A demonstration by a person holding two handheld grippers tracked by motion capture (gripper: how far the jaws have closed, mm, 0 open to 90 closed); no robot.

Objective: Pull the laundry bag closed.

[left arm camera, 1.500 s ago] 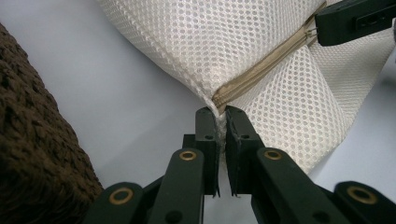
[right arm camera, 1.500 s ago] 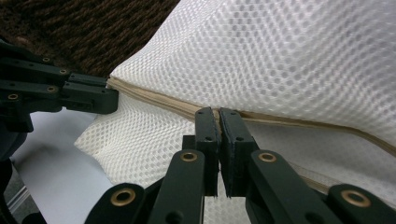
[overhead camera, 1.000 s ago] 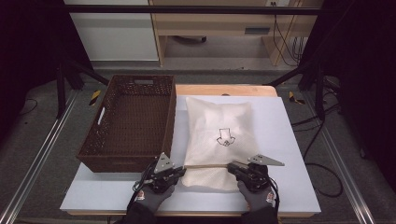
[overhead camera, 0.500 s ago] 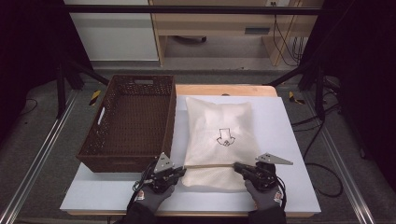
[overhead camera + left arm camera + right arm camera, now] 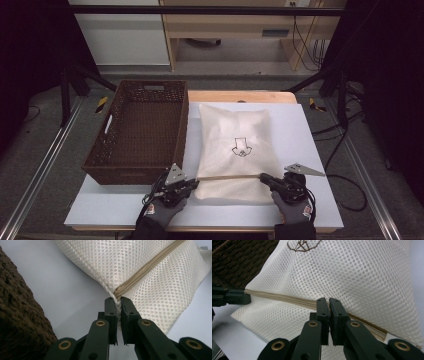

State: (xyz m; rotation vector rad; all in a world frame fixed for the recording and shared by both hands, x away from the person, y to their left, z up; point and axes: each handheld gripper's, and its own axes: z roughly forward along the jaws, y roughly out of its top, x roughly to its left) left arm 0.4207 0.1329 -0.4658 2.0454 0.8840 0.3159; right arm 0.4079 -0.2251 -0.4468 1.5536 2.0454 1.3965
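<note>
A white mesh bag [image 5: 235, 130] with a small dark print lies on the white table [image 5: 310, 150]. A beige zipper [image 5: 227, 176] runs across its near end. My left gripper [image 5: 196, 183] is shut on the zipper's left end, where the mesh bunches between the jaws [image 5: 118, 300]. My right gripper [image 5: 261, 176] is shut on the zipper farther right, its jaws [image 5: 328, 300] pinching the beige tape [image 5: 282, 298]. The zipper is stretched taut between the two, and the near end of the bag is lifted slightly. The left gripper [image 5: 229, 298] shows at the left edge of the right gripper view.
A dark brown woven basket [image 5: 182, 135] stands on the table just left of the bag, close to my left gripper, with its wall [image 5: 17, 315] beside the jaws. Bare table lies right of the bag and along the front edge. A wooden strip borders the table's far side.
My right gripper has slid to the right along the zipper, so the span between the two grippers is longer. The left gripper has stayed in place.
</note>
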